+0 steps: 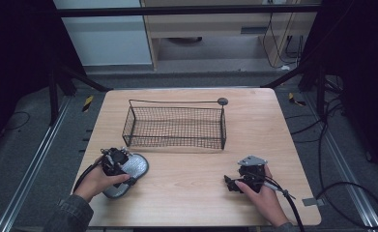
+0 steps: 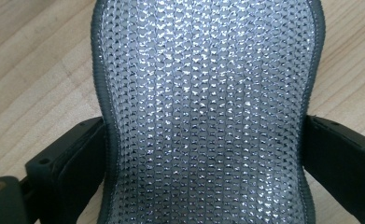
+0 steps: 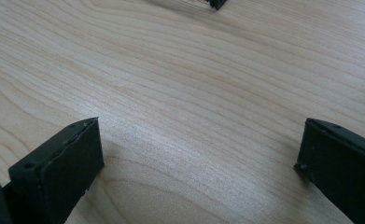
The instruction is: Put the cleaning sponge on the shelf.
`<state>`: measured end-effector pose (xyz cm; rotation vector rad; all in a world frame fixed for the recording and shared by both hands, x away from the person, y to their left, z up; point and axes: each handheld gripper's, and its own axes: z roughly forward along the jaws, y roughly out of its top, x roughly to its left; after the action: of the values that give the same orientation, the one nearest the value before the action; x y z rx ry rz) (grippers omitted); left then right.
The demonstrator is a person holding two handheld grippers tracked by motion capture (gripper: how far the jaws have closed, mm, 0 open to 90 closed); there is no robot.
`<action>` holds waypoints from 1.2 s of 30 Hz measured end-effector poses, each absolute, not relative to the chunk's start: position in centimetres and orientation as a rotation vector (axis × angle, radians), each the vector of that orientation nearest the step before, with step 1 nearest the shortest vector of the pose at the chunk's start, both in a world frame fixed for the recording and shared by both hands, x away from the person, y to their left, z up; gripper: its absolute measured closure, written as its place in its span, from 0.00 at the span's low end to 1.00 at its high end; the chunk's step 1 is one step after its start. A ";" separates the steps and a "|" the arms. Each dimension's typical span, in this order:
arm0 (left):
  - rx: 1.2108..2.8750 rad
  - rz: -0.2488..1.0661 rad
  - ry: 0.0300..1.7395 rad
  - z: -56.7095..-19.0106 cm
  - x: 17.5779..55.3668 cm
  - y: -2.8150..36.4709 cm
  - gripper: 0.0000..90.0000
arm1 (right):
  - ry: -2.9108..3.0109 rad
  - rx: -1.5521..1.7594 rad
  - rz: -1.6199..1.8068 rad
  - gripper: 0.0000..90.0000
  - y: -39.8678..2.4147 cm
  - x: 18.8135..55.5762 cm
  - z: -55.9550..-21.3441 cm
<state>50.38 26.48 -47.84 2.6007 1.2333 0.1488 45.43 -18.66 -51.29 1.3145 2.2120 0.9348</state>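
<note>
Left tongs (image 2: 203, 154) straddle silver mesh pad (image 2: 203, 93) (no readable writing); right tongs (image 3: 199, 158) agape.

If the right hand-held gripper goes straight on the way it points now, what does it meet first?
Probably nothing soon: the right hand-held gripper faces bare wooden table. A dark corner, likely the wire basket, lies far ahead.

The high view is looking forward and down from above the person's side, taking in the whole tabletop (image 1: 191, 193). The left gripper view is riding on the left tool (image 1: 115, 162), facing closely down onto the silvery mesh pad (image 2: 203, 112) that the high view is also showing. The right gripper view is riding on the right tool (image 1: 235, 183), looking low across bare tabletop wood.
</note>
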 end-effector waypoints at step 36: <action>2.563 0.488 0.882 -39.5 48.9 24.7 0.11 | 2.208 1.315 0.937 0.00 -18.6 45.4 -51.3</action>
<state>48.91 24.66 -39.45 2.5629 0.8822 0.4882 45.37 -18.65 -51.32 1.3147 2.2080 0.9371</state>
